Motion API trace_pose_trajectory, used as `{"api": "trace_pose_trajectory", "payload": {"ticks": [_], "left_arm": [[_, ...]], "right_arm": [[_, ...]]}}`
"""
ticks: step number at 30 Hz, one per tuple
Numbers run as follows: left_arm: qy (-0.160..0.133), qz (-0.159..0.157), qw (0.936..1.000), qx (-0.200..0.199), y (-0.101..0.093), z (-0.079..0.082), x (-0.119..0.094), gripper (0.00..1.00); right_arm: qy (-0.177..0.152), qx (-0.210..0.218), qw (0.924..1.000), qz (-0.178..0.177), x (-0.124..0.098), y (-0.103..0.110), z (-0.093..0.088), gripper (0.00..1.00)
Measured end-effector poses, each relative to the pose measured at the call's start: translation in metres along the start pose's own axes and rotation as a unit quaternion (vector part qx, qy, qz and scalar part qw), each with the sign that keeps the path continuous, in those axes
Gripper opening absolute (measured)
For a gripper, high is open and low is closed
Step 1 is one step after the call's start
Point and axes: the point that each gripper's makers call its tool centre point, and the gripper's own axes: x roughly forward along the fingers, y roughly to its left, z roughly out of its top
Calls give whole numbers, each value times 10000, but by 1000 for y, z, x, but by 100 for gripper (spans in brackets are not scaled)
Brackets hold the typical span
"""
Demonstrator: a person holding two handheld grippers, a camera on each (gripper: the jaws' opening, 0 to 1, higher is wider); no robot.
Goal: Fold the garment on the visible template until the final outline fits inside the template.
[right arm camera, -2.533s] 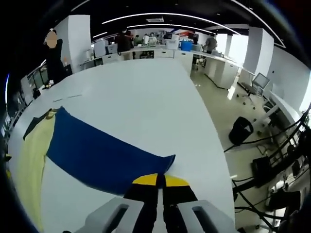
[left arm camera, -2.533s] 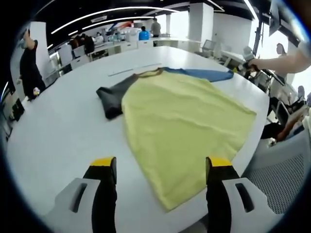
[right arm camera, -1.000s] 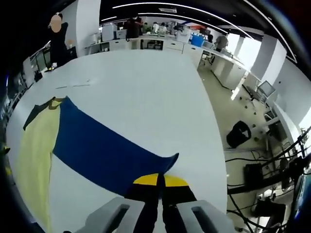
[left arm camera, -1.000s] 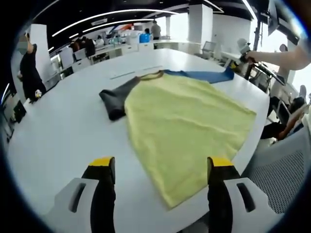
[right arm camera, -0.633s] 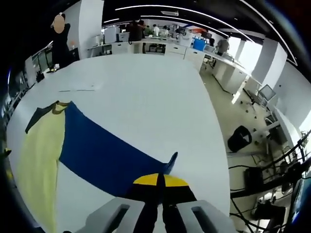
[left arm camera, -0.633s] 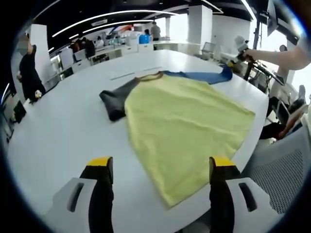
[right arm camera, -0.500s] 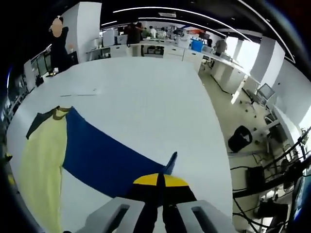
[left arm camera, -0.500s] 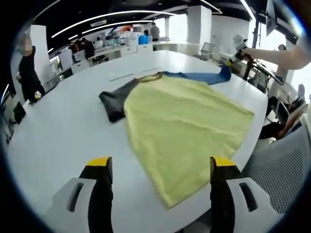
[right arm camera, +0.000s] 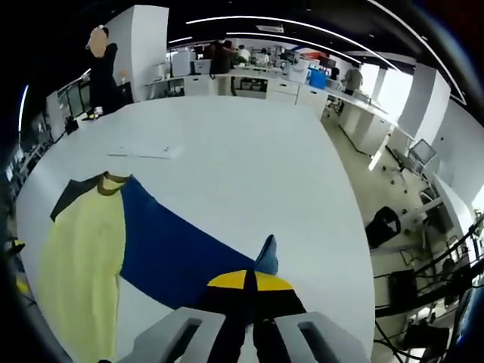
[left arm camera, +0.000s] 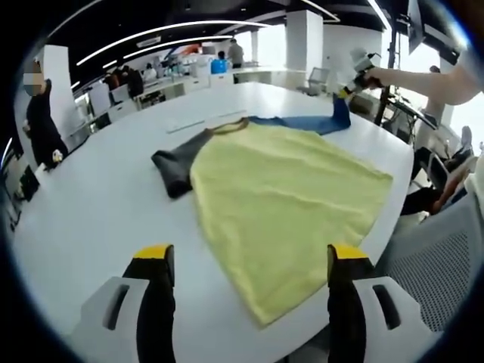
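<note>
A T-shirt with a yellow body (left arm camera: 280, 200) lies flat on the white table (left arm camera: 91, 212). Its dark grey sleeve (left arm camera: 175, 162) points left and its blue sleeve (left arm camera: 302, 122) points to the far right. My left gripper (left arm camera: 249, 257) hovers open above the near hem, touching nothing. At the far right, my right gripper (left arm camera: 349, 85) holds the blue sleeve's end lifted off the table. In the right gripper view the right gripper (right arm camera: 249, 281) is shut on the blue cuff (right arm camera: 265, 257); the blue sleeve (right arm camera: 178, 249) runs back to the yellow body (right arm camera: 76, 257).
A thin pale strip (right arm camera: 144, 153) lies on the table beyond the collar. The table edge curves close on the right, with a grey mesh chair (left arm camera: 446, 280) beside it. A person (left arm camera: 41, 125) stands at the far left. A black chair (right arm camera: 382, 223) stands on the floor.
My right gripper has lifted the blue cuff off the table and carried it inward toward the shirt's body, so the sleeve's end now stands up. The left gripper has stayed put.
</note>
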Motion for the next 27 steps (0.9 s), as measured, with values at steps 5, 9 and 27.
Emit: {"api": "trace_pose_trajectory", "payload": {"ticks": [5, 9, 27], "left_arm": [[5, -30, 10000, 65, -1, 1, 0, 80], [-12, -27, 10000, 91, -1, 3, -1, 80], [-83, -106, 9999, 64, -5, 5, -2, 83]], "right_arm": [[-39, -37, 9999, 100, 4, 5, 7, 0], [-74, -96, 9997, 192, -5, 33, 10, 0], [-108, -459, 9971, 591, 16, 70, 44, 0]]}}
